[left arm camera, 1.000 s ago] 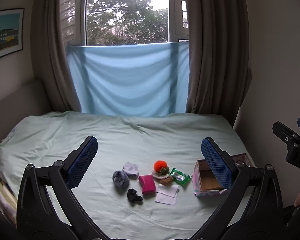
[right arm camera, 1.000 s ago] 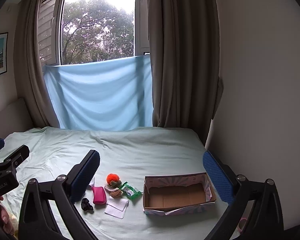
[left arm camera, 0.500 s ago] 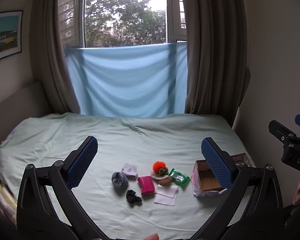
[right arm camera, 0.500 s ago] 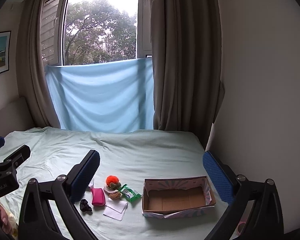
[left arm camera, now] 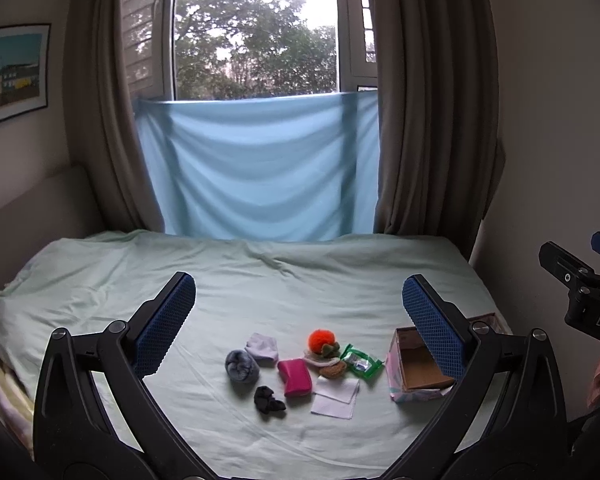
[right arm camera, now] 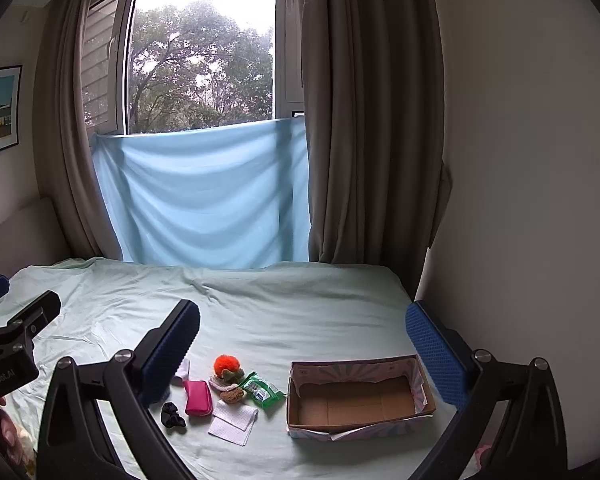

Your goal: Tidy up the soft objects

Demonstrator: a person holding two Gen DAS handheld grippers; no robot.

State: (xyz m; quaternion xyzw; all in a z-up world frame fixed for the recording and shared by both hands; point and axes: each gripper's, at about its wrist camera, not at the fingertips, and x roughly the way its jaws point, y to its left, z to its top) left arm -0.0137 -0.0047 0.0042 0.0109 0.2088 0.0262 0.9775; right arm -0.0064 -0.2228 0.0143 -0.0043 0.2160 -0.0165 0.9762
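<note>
The soft things lie on your bed (left arm camera: 260, 280) near its front edge. The empty box (right arm camera: 356, 396) sits toward the right edge. Beside it lie a white cloth (left arm camera: 336, 396), a pink pouch (left arm camera: 296, 376), a grey sock ball (left arm camera: 242, 365) and a small black scrunchie (left arm camera: 268, 399). Your left gripper (left arm camera: 300, 312) and right gripper (right arm camera: 304, 344) are both spread wide, holding nothing.

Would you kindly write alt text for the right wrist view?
An open right gripper hovers above a bed holding an empty cardboard box and, to its left, small soft items including a pink pouch and an orange pompom.
</note>
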